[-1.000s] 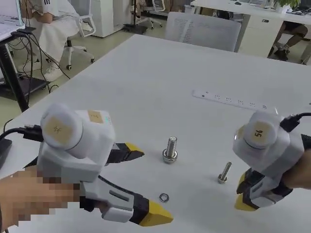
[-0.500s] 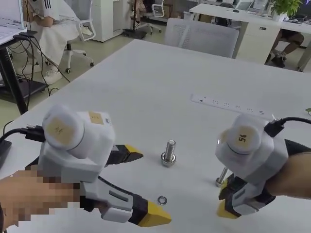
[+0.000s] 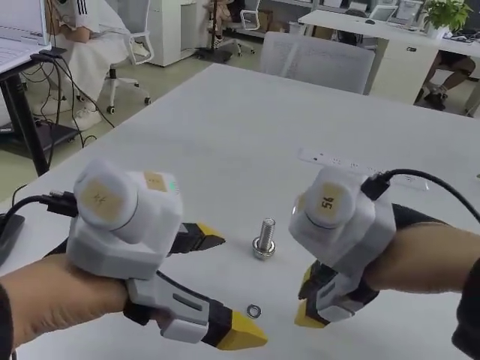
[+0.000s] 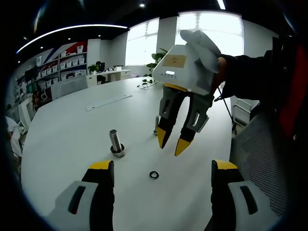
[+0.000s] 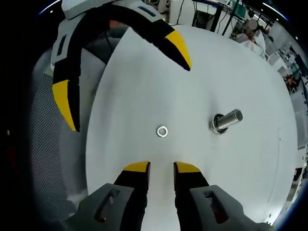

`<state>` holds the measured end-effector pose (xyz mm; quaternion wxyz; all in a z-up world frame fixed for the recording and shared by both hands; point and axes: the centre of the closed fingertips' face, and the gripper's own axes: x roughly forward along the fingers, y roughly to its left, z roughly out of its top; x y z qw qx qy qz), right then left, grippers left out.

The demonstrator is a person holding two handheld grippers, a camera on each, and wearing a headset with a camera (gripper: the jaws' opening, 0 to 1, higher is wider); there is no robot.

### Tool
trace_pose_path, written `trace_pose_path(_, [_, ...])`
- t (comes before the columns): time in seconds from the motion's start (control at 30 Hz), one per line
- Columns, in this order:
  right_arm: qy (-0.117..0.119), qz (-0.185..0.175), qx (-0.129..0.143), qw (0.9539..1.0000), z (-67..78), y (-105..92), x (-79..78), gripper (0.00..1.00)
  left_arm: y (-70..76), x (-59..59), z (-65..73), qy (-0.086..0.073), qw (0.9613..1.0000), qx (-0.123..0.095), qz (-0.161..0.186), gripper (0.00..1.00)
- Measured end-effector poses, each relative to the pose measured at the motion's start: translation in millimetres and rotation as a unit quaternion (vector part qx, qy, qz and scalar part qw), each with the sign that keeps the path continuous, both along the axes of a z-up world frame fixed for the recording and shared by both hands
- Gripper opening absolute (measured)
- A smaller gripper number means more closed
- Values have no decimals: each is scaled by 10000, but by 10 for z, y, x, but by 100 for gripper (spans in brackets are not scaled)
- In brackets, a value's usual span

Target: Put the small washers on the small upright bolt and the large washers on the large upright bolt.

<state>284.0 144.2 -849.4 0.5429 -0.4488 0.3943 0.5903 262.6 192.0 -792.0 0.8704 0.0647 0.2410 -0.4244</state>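
The large bolt [image 3: 264,238] stands upright mid-table with washers around its base; it also shows as the large bolt [image 4: 115,143] and the large bolt [image 5: 225,121]. One small washer [image 3: 254,310] lies flat on the white table [image 3: 225,135], nearer me than that bolt. My left gripper [image 3: 229,289] stands wide open, its jaws either side of the washer [image 4: 154,174], holding nothing. My right gripper [image 3: 306,302] hovers just right of the washer [image 5: 162,131], jaws a narrow gap apart and empty. The small bolt [image 4: 157,126] peeks from behind the right gripper [image 4: 172,143].
A white power strip [image 3: 309,156] lies across the table beyond the bolts. A grey chair [image 3: 319,60] stands at the far edge, with more desks behind. A seated person [image 3: 90,37] is off to the far left. A black cable [image 3: 442,193] trails from the right gripper.
My right gripper has moved left toward the loose washer and now covers the small bolt in the head view. The left gripper has stayed put.
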Motion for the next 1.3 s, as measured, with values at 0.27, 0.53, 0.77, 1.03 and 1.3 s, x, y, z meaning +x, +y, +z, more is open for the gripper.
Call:
trace_pose_path(0.27, [27, 231, -50, 9997, -95, 190, -29, 21, 10, 3, -6, 7, 10000, -1, -9, 83])
trace_pose_path(0.53, [74, 379, -87, 9992, -182, 340, -28, 21, 13, 1, -13, 18, 10000, 2, -20, 83])
trace_pose_path(0.77, [100, 463, -161, 9987, -281, 401, -23, 21, 17, 2, -13, 23, 10000, 0, -8, 83])
trace_pose_path(1.03, [50, 524, -211, 9984, -317, 406, -5, 20, 15, -2, -10, 26, 10000, -7, -3, 83])
trace_pose_path(1.3, [13, 593, -231, 9980, -344, 422, -25, 19, 23, -4, -7, 34, 10000, -28, 10, 83])
